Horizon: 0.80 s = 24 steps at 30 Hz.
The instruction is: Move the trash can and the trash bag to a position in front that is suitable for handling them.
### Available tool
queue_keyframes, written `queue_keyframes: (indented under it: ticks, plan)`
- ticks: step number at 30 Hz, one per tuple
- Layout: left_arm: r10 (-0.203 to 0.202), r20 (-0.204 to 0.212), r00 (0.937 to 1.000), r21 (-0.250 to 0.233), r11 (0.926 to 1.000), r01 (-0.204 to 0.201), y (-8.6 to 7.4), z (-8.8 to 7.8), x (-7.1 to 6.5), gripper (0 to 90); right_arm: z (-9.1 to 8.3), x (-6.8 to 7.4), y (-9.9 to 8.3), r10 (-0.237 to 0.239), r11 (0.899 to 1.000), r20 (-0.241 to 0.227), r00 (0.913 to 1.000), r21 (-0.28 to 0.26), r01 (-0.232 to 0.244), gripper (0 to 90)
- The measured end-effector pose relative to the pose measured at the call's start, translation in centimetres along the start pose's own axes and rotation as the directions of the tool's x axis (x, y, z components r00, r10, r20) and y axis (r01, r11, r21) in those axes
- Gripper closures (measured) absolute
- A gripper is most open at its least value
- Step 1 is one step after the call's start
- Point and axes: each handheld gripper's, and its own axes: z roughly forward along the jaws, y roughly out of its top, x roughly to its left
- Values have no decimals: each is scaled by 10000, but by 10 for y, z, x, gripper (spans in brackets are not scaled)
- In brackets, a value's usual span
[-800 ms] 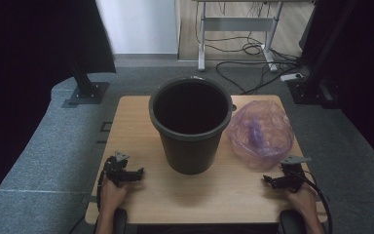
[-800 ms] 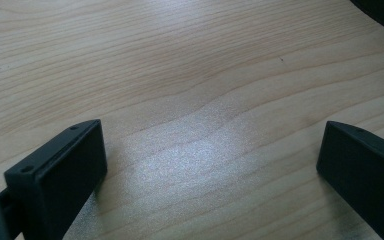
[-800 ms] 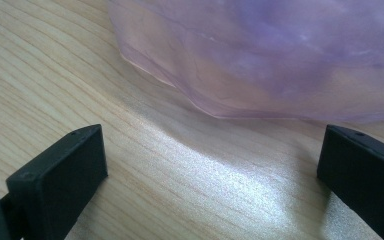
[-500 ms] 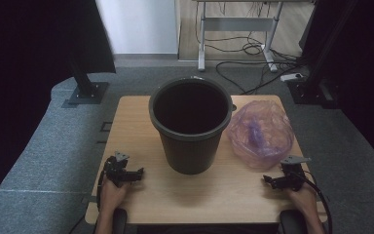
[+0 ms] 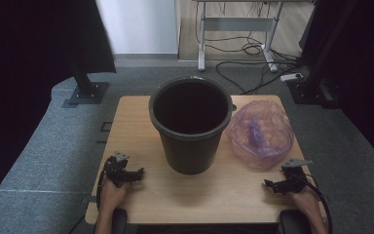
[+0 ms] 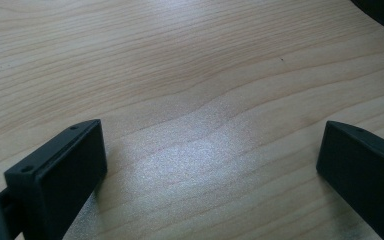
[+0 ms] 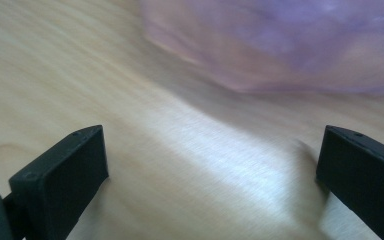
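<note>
- Light wooden rectangular worktop (image 5: 141, 126): stands on a grey carpeted floor (image 5: 39, 161); its pale grain runs under both grippers in the two gripper views.
- Dark grey round plastic bucket (image 5: 191, 146): stands upright at the middle of the worktop, mouth open to the top, interior dark. A corner of it shows at the top right edge of the left gripper view.
- Translucent purple crumpled plastic bag (image 5: 260, 134): lies on the worktop just beside the bucket, on its right in the high view; whether the two touch cannot be told. In the right gripper view the bag (image 7: 290, 45) lies ahead of the jaws, blurred, clear of both fingers.
- Left gripper (image 5: 137, 173): rests low at the near left part of the worktop, held by the person's left hand (image 5: 111, 192), pointing toward the foot of the bucket and well apart from it. Its black fingers (image 6: 62, 170) are spread wide with bare wood between them.
- Right gripper (image 5: 269, 185): rests low at the near right part of the worktop, held by the person's right hand (image 5: 306, 201), near the front edge of the bag. Its black fingers (image 7: 65, 172) are spread wide, nothing pinched.
</note>
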Motion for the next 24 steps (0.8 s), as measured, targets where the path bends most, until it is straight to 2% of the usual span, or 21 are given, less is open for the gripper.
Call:
queue_keyframes:
  ticks: [2,4,5,8,11,15,19,22,23,24]
  plan:
    - [0,1,10000,0,10000,0,0,0,0,0,-5,2,-1,53,10000,-172,9998,-77,-54,0]
    - [0,2,10000,3,10000,0,0,0,0,0,-11,5,-1,-6,9999,-53,10000,-141,5,0]
    - [3,1,10000,2,10000,-3,0,0,0,0,-14,6,-2,-75,9996,-30,10000,-288,74,0]
    - [-3,0,10000,-1,10000,3,0,0,0,0,-26,10,-1,108,9969,-324,9994,-775,-133,0]
    - [-5,-2,10000,-1,10000,5,0,0,0,0,-38,14,7,10,9950,-277,9996,-999,-38,0]
    - [-9,-4,10000,-1,10000,9,0,0,0,0,-56,17,25,-29,9910,-32,10000,-1340,24,0]
    - [-7,-5,10000,4,10000,7,0,0,0,0,-67,15,52,220,9858,129,9997,-1665,-195,0]
    - [4,-6,10000,12,10000,-4,0,0,0,0,-66,12,70,295,9865,195,9994,-1615,-259,0]
    - [5,-7,10000,14,10000,-5,0,0,0,0,-60,8,85,390,9887,369,9986,-1460,-333,0]
    - [5,-6,10000,15,10000,-5,0,0,0,0,-55,6,91,475,9900,374,9982,-1346,-420,0]
